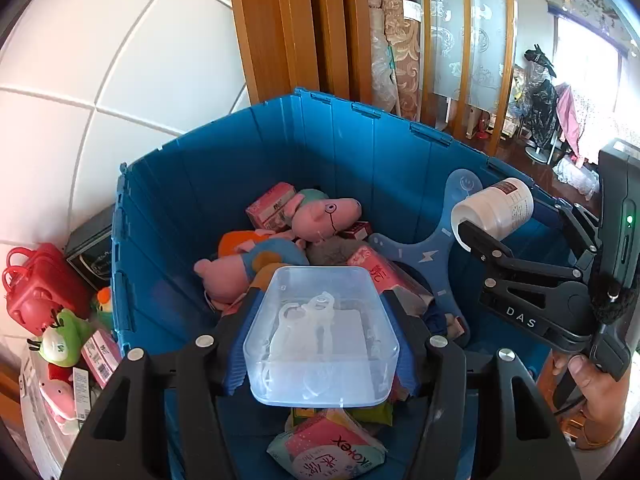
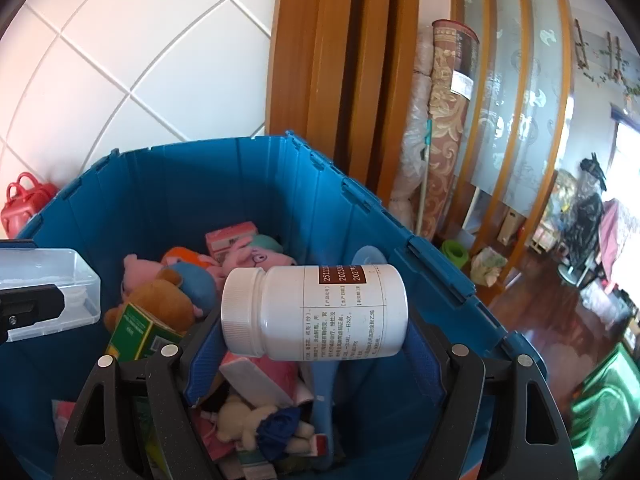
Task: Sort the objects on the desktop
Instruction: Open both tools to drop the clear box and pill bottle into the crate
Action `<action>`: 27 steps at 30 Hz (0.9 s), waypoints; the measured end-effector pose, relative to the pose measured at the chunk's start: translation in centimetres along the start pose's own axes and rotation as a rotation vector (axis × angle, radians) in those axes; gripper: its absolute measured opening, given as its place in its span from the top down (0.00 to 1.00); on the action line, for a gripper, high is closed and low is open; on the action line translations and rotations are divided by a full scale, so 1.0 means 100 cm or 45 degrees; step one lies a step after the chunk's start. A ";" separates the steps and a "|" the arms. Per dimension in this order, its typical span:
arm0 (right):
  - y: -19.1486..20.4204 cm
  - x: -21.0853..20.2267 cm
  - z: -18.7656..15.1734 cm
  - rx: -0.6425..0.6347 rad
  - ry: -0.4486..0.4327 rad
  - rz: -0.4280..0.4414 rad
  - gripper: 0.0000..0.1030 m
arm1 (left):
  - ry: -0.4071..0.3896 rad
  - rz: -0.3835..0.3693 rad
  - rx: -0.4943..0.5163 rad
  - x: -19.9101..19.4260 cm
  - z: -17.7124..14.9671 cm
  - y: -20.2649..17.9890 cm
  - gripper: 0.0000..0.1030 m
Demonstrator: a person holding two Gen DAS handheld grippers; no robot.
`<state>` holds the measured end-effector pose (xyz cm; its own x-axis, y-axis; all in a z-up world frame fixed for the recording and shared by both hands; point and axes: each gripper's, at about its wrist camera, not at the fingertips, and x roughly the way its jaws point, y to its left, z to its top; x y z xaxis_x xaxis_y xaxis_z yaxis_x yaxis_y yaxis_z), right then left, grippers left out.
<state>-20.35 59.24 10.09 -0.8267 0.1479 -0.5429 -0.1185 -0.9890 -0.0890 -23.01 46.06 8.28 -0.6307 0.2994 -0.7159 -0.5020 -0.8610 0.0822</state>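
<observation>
"DAS" in white letters on the black frame of the right gripper (image 1: 464, 236), seen from the left wrist. "Kotex", upside down, on a pink and green pack (image 1: 326, 446) at the near edge of the crate (image 1: 240, 148). On the white bottle (image 2: 314, 312), a brown label patch with digits starting "2511", "2025" and "202", plus small Chinese print too fine to read. Chinese characters on a pink pack (image 1: 376, 270), not legible.

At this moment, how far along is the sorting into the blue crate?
Done: the blue plastic crate already holds plush pig toys, tissue packs and boxes. In hand: the left tongs grip a clear plastic lidded box, the right tongs a white pill bottle, both above the crate. Left: dropping both, plus the green plush toy beside the crate.
</observation>
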 end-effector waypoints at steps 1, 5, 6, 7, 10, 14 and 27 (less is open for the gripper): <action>-0.001 0.000 0.001 0.005 0.003 0.003 0.23 | -0.005 0.008 0.002 0.000 0.001 0.000 0.44; 0.000 0.001 0.002 0.003 0.006 -0.005 0.23 | -0.010 0.009 0.006 0.000 0.000 0.000 0.44; 0.000 0.001 0.002 -0.002 0.006 -0.012 0.23 | -0.010 0.007 0.006 0.000 0.000 0.000 0.44; 0.000 0.001 0.002 -0.006 0.005 -0.014 0.23 | -0.009 0.005 0.005 0.000 0.000 0.001 0.44; 0.000 0.001 0.002 -0.011 0.006 -0.019 0.23 | -0.009 0.000 0.002 0.001 0.001 0.001 0.44; 0.001 0.002 0.002 -0.023 0.008 -0.028 0.23 | -0.003 0.003 0.004 0.002 0.000 0.001 0.44; 0.001 0.003 0.003 -0.026 0.029 -0.065 0.17 | -0.034 0.015 -0.001 -0.002 0.000 0.004 0.35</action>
<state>-20.79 59.22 10.12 -0.8071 0.1985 -0.5561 -0.1489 -0.9798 -0.1337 -23.05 45.65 8.43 -0.6518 0.3003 -0.6964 -0.4941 -0.8648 0.0896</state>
